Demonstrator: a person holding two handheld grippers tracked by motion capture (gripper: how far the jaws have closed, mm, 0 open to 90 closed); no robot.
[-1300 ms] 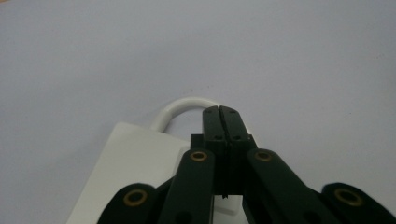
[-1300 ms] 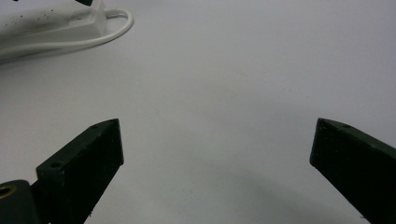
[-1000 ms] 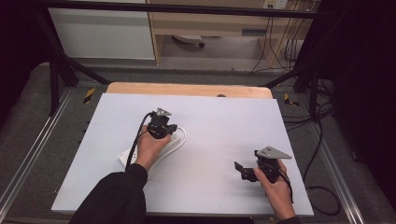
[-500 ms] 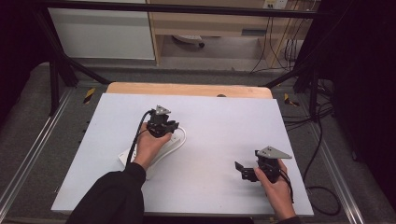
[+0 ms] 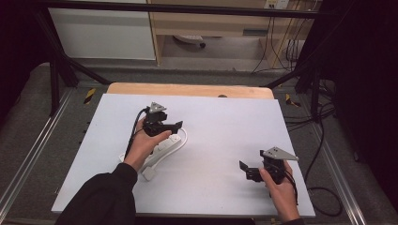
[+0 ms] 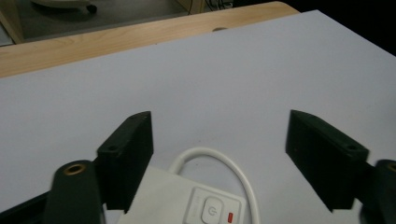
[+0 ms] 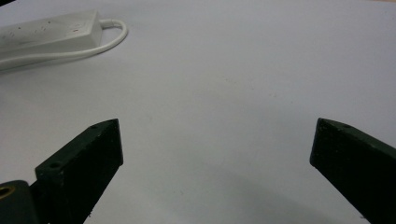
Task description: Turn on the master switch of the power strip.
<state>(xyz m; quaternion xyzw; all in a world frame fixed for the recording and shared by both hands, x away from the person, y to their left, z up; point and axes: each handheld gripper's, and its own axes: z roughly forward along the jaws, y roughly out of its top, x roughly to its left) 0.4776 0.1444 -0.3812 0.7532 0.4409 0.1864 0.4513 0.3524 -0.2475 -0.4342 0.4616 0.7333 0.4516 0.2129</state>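
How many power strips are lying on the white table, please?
1. The white power strip lies left of the table's middle, just beneath the left gripper, whose open jaws have just been opening; its cable loops beside its switch end.

A white counter point(image 5: 211, 122) carries the scene; at its 12 o'clock edge a strip of bare wood point(image 5: 187, 89) shows. A white power strip point(image 5: 162, 151) lies flat on the counter at about 9 o'clock from the middle, its switch end toward the centre, its white cable point(image 5: 184, 137) looping from that end.
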